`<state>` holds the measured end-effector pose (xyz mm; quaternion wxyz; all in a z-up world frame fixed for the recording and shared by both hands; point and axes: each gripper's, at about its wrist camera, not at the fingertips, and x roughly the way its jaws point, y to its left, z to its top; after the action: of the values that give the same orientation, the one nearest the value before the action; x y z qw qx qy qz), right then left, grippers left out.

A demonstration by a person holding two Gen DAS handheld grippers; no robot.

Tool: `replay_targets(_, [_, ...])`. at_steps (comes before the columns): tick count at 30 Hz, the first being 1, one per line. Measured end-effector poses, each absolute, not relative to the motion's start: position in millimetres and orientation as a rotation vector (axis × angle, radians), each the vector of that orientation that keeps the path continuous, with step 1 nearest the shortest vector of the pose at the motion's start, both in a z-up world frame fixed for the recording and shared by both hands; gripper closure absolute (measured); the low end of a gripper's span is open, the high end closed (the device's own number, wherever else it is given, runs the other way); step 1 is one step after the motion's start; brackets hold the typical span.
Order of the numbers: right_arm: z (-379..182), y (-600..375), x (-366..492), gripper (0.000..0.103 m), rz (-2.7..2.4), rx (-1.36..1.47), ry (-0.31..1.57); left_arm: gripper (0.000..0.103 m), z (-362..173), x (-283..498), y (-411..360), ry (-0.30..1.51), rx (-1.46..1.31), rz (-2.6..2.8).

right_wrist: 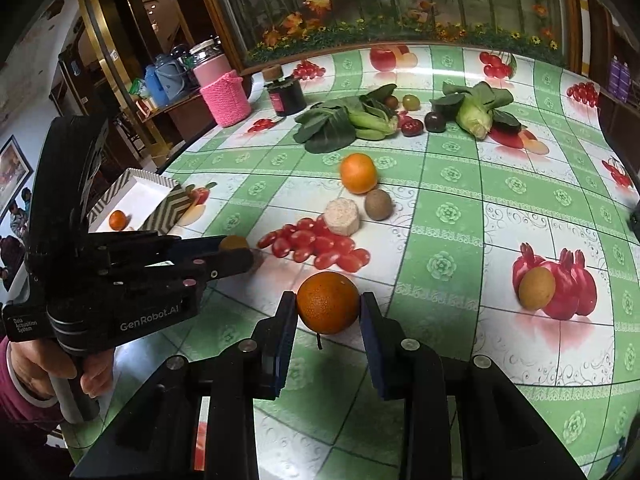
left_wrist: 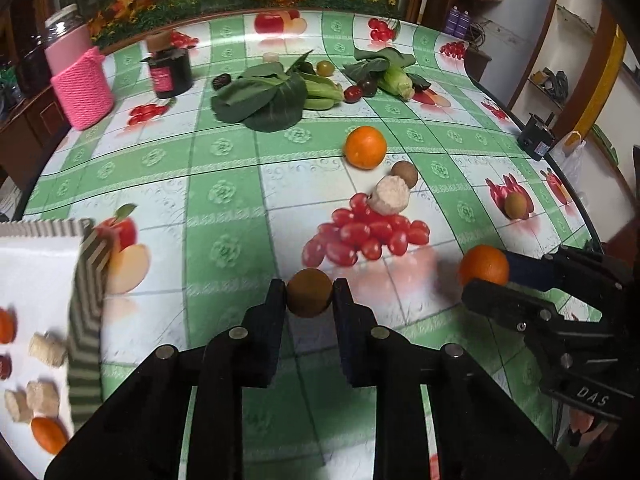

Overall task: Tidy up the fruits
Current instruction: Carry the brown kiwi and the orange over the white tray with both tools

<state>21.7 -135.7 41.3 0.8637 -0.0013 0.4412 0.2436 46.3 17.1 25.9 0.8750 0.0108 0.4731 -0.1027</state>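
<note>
My left gripper is shut on a brown kiwi just above the table; it shows from the side in the right wrist view. My right gripper is shut on an orange, also seen in the left wrist view. A white tray with a chevron rim at the near left holds oranges, biscuits and a dark fruit. On the table lie another orange, a kiwi, a round biscuit and a brown fruit.
Leafy greens, more greens, plums and a green grape lie at the back. A pink knitted-sleeve jar and a dark jar stand back left. The tablecloth has printed fruit. A black box sits at the right edge.
</note>
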Motion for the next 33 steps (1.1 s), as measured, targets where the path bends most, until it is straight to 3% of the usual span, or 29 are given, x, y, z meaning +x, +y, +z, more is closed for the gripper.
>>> replay_targets(33, [66, -1, -47, 0.071, 0.725, -0.133, 0.888, 0.082, 59, -43, 122, 0.878, -0.002, -0.023])
